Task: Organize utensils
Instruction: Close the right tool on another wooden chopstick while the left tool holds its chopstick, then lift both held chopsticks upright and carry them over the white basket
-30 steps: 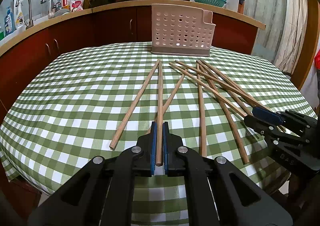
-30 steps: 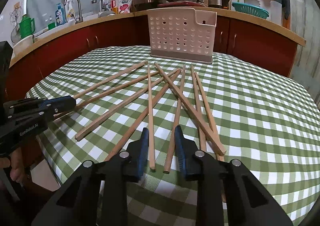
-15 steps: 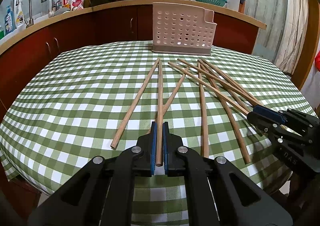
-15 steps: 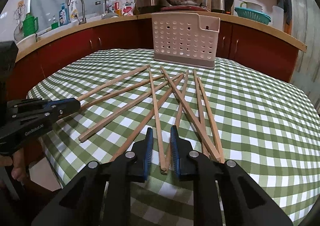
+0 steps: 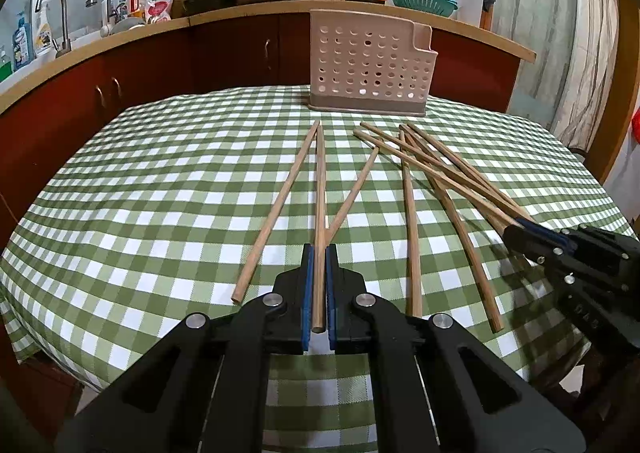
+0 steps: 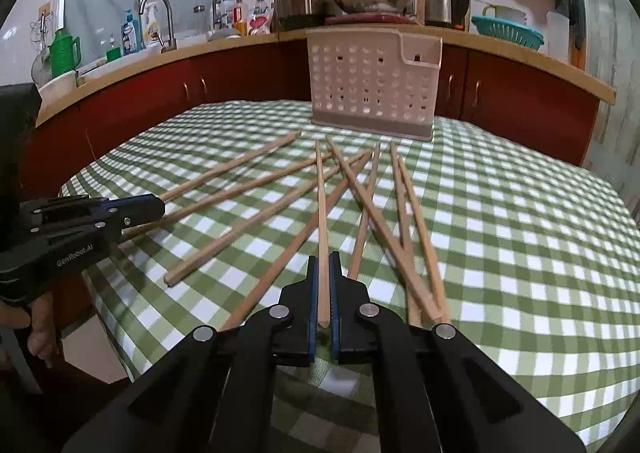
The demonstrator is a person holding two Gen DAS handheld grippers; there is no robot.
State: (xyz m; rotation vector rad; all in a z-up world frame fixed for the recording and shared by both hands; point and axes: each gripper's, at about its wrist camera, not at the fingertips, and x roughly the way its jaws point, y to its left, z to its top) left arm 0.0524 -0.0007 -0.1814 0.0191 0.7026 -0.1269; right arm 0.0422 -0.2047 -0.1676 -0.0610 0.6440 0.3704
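On the checked surface (image 5: 160,213), both grippers, left (image 5: 319,253) and right (image 6: 324,259), clench one chopstick (image 5: 319,213) each at lower centre, so we should lift level toward the perforated holder (image 5: 370,65) at upper centre.

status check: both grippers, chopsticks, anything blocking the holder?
Left gripper shut on a chopstick. Right gripper just closed on another chopstick. Both sticks on the tablecloth. Perforated holder upright at far edge, path clear.

Two low wrist views, shared table (image 5: 120,189)
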